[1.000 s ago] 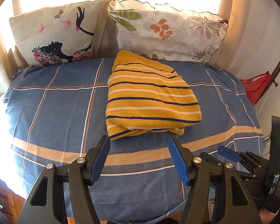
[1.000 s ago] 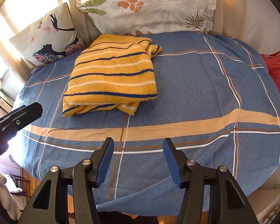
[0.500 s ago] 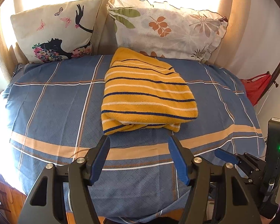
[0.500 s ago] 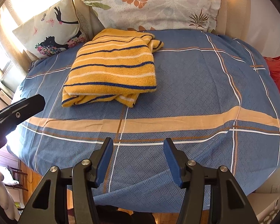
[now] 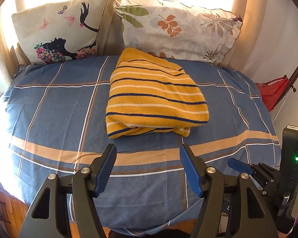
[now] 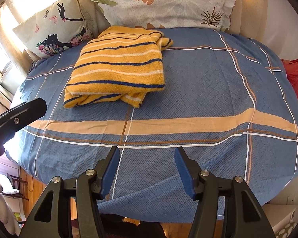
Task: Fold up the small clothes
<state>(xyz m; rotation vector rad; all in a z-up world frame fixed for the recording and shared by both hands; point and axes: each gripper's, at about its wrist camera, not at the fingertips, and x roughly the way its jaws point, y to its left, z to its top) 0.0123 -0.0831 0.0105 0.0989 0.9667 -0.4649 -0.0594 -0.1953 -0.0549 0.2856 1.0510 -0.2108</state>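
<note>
A yellow garment with navy and white stripes (image 5: 155,97) lies folded in a thick rectangle on the blue plaid bed sheet (image 5: 55,109), near the pillows. It also shows in the right wrist view (image 6: 119,67), up and to the left. My left gripper (image 5: 148,158) is open and empty, hovering over the sheet's near edge, short of the garment. My right gripper (image 6: 147,158) is open and empty over the sheet's front edge, to the right of the garment. The right gripper's body shows at the lower right of the left wrist view (image 5: 268,174).
Two pillows lean at the head of the bed: one with a woman's silhouette and butterflies (image 5: 57,29), one with leaf prints (image 5: 174,25). A red cloth (image 5: 272,93) hangs at the right edge. Wooden floor (image 6: 29,184) shows beyond the bed's front edge.
Both grippers have drawn back a little from the garment toward the bed's near edge, so it sits slightly higher in both views. Both stay open. The garment has not moved.
</note>
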